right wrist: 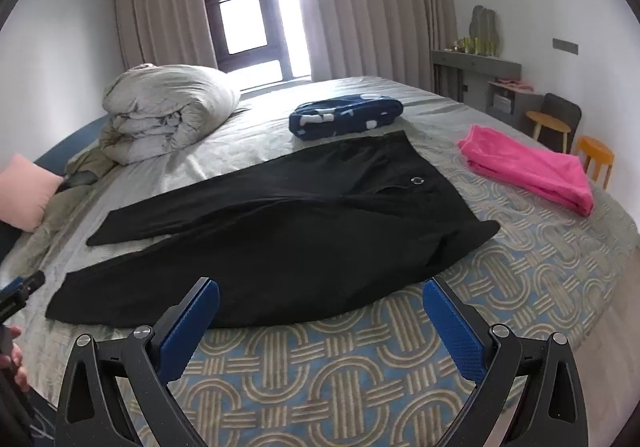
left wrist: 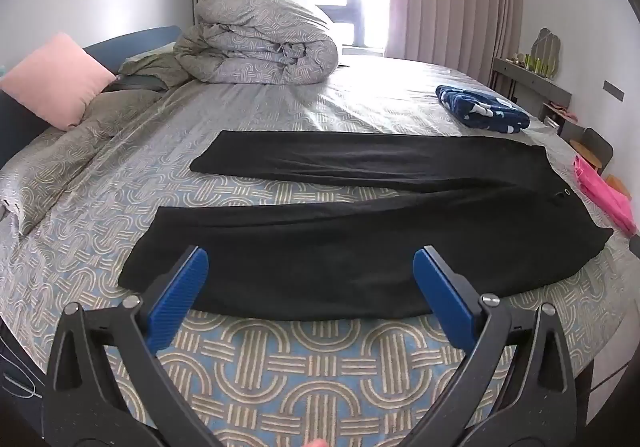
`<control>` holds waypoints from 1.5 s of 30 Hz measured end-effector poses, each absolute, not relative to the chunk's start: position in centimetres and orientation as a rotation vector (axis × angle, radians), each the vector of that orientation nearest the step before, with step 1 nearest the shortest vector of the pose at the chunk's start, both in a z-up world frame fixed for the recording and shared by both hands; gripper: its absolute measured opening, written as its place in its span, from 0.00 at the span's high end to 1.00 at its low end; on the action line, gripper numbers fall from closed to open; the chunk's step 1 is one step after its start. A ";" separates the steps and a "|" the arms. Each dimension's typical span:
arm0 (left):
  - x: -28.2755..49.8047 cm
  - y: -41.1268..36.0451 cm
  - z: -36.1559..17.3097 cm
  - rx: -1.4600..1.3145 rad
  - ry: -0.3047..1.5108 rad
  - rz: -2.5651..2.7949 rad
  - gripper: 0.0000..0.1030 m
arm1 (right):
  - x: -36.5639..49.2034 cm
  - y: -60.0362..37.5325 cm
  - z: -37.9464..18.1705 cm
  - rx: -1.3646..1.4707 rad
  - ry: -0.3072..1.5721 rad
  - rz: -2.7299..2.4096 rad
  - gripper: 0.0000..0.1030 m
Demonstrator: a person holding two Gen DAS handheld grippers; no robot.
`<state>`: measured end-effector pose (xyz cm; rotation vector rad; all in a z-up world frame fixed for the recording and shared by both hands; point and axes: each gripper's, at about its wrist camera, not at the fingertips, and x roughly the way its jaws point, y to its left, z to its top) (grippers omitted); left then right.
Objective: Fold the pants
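Black pants (left wrist: pixel 360 239) lie flat across the bed (left wrist: pixel 280 359), legs toward 9 o'clock, waistband toward 3; left gripper (left wrist: pixel 310 259) and right gripper (right wrist: pixel 320 293) hover short of them, jaws wide apart, empty.

Both wrist views look down across the bed (left wrist: pixel 280 367) toward the window (right wrist: pixel 244 7), sharing the black pants (left wrist: pixel 360 239) mid-frame.

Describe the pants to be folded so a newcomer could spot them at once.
Start at the big bed with the arch-patterned cover. Spread flat across its near part lie the black pants, legs apart, waist toward the pink folded cloth. They are the only unfolded, plain black garment; the navy bundle behind is patterned.
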<state>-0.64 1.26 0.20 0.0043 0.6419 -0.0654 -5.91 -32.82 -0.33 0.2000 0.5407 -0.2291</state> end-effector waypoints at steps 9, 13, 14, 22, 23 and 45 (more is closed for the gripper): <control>-0.9 1.6 0.0 0.020 0.644 -0.039 0.01 | -6.2 -32.8 -0.4 0.182 0.531 -0.250 0.01; -0.9 1.8 0.0 0.022 0.643 -0.029 0.01 | -6.4 -33.1 -0.4 0.189 0.512 -0.273 0.01; -0.9 1.8 0.0 0.022 0.643 -0.027 0.01 | -6.5 -33.1 -0.3 0.181 0.507 -0.285 0.01; -1.1 2.1 -0.1 0.021 0.643 -0.027 0.01 | -6.6 -33.2 -0.1 0.167 0.487 -0.249 0.01; -1.0 2.1 -0.1 0.021 0.646 -0.028 0.01 | -6.6 -33.1 -0.1 0.161 0.484 -0.253 0.01; -0.8 2.3 -1.0 -0.008 0.681 -0.043 0.13 | -5.9 -32.9 -0.9 0.119 0.551 -0.248 0.18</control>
